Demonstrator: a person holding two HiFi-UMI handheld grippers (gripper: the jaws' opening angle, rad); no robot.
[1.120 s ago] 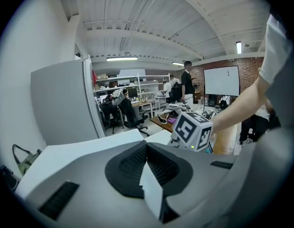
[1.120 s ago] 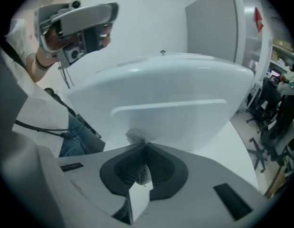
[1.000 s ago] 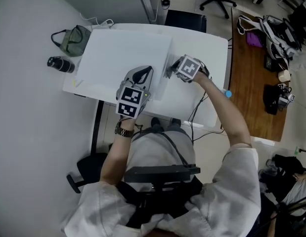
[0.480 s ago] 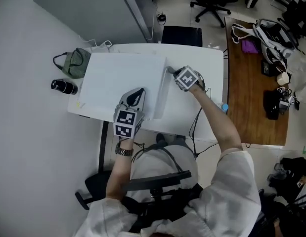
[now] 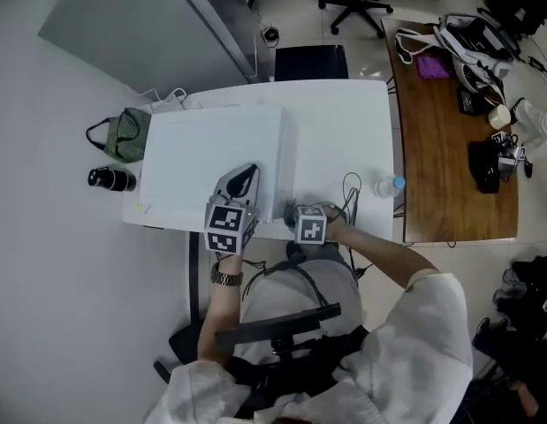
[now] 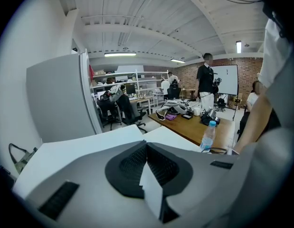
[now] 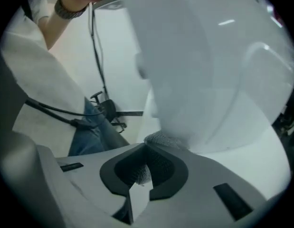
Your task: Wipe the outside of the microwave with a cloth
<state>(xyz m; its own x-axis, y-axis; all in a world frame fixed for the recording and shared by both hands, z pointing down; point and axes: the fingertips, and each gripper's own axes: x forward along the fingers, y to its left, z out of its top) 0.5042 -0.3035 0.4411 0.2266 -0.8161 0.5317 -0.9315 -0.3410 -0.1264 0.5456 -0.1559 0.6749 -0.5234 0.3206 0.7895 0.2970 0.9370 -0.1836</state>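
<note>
The white microwave (image 5: 202,157) stands on the white table (image 5: 344,140), seen from above in the head view. My left gripper (image 5: 246,173) rests shut on the microwave's top near its front right corner, and the left gripper view shows nothing between its jaws (image 6: 146,145). My right gripper (image 5: 289,214) is low at the microwave's right side, close to the table's near edge. It is shut on a grey cloth (image 7: 161,139), which presses against the white wall of the microwave (image 7: 208,80).
A water bottle (image 5: 386,185) and a looped cable (image 5: 348,193) lie on the table right of the microwave. A green bag (image 5: 127,133) and a black cylinder (image 5: 110,179) sit to its left. A wooden desk (image 5: 441,148) adjoins on the right; people stand in the background.
My right gripper has slid with the cloth along the microwave's right side, from the far part toward the near edge. The left gripper has stayed on the microwave's top.
</note>
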